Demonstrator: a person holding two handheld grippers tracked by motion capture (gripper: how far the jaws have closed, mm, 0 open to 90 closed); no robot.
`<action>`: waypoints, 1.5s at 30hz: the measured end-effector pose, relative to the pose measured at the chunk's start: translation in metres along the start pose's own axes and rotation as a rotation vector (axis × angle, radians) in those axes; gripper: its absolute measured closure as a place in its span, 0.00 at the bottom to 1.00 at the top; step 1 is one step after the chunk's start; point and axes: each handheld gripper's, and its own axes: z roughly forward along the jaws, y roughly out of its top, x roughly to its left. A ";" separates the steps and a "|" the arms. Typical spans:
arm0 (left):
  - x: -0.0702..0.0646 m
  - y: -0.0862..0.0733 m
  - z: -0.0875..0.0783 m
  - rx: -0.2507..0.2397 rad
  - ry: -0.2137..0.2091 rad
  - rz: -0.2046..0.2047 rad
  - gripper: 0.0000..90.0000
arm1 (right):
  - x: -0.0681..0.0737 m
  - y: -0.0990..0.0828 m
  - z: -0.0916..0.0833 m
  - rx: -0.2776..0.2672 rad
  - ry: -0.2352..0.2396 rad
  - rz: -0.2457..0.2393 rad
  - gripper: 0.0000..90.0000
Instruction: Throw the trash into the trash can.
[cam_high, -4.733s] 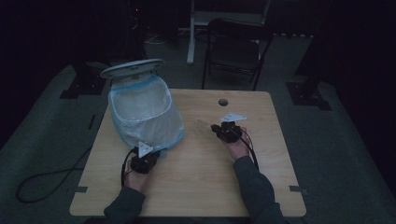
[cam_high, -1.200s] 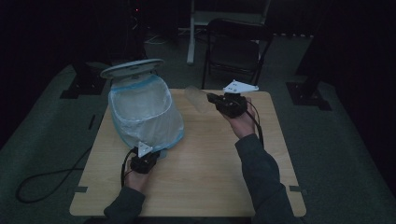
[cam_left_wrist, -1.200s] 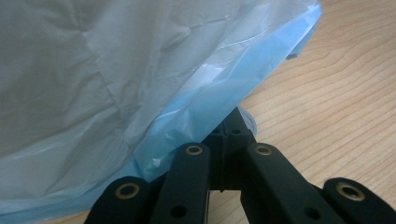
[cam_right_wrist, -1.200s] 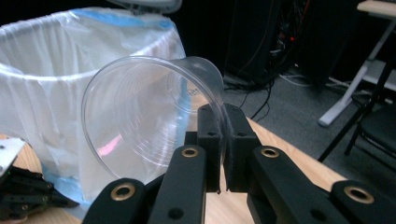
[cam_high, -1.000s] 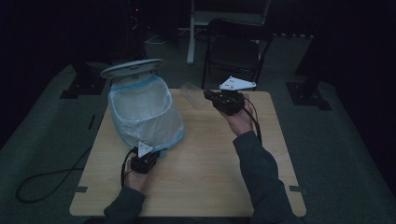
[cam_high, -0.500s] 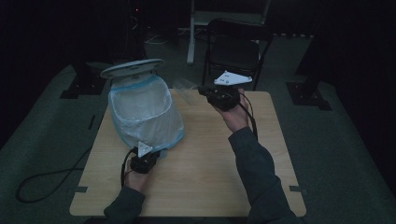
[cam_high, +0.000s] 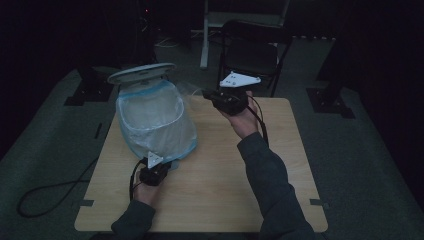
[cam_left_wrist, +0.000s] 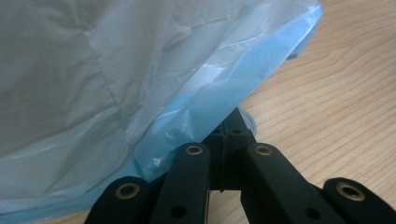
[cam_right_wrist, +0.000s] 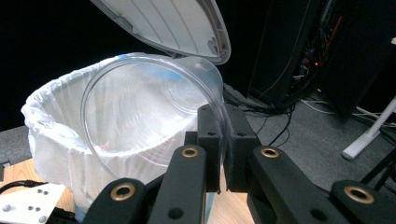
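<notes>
Bin liner (cam_left_wrist: 116, 84) cropped top and left

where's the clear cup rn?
The clear plastic cup is pinched by its rim in the right tool, tipped on its side just short of the lined bin, near the table's far edge in the high view.

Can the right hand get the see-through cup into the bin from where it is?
Probably yes. The right gripper pinches the cup by its rim beside the bin, whose lid stands open, leaving the mouth free.
</notes>
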 end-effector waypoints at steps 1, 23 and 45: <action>0.000 0.000 0.000 0.000 0.000 0.000 1.00 | 0.001 0.001 0.001 0.002 0.003 0.001 0.97; 0.000 0.000 0.000 0.000 -0.004 -0.005 1.00 | 0.017 0.012 0.036 0.024 0.060 -0.008 0.97; 0.000 0.000 0.000 0.000 -0.004 -0.006 1.00 | 0.026 0.014 0.059 0.043 0.098 0.010 0.97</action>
